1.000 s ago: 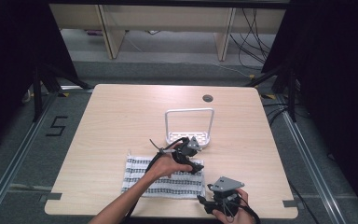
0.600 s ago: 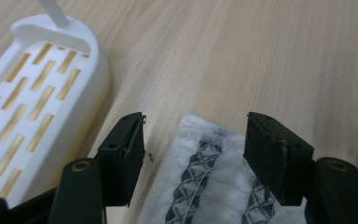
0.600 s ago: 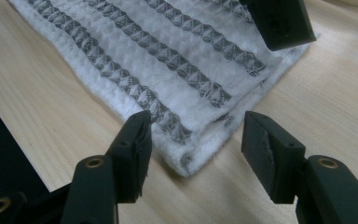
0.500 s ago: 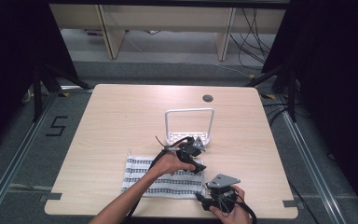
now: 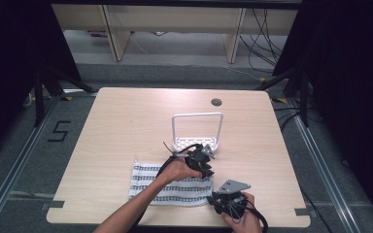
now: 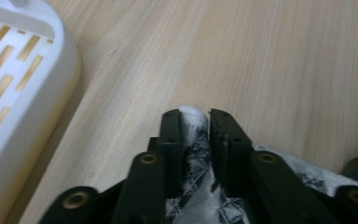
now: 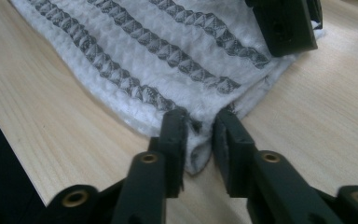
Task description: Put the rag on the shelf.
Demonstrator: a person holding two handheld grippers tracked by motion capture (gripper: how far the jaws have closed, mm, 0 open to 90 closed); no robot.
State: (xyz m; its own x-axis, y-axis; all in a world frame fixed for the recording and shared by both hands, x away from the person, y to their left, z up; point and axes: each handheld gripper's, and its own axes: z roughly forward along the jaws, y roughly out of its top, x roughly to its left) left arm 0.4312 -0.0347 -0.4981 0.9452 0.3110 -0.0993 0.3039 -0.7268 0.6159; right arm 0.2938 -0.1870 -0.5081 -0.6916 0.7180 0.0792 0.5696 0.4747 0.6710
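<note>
A white towel (image 5: 170, 185) with grey patterned stripes lies flat near the table's front edge. My left gripper (image 5: 205, 164) rests at the towel's far right corner, shut on a pinch of the towel (image 6: 195, 116). My right gripper (image 5: 222, 198) sits at the near right corner, and its jaws are closed on the towel's folded edge (image 7: 198, 140). In the right gripper view the left gripper (image 7: 286, 25) is at the top right, on the towel (image 7: 158, 46).
A white slotted rack (image 5: 196, 131) with an upright frame stands just beyond the towel, and its base (image 6: 9, 70) is close to the left of the left gripper. A round cable hole (image 5: 216, 102) is at the back of the table (image 5: 126, 126).
My right gripper has slid a little left, up to the towel's near right corner. The left gripper has stayed in place.
</note>
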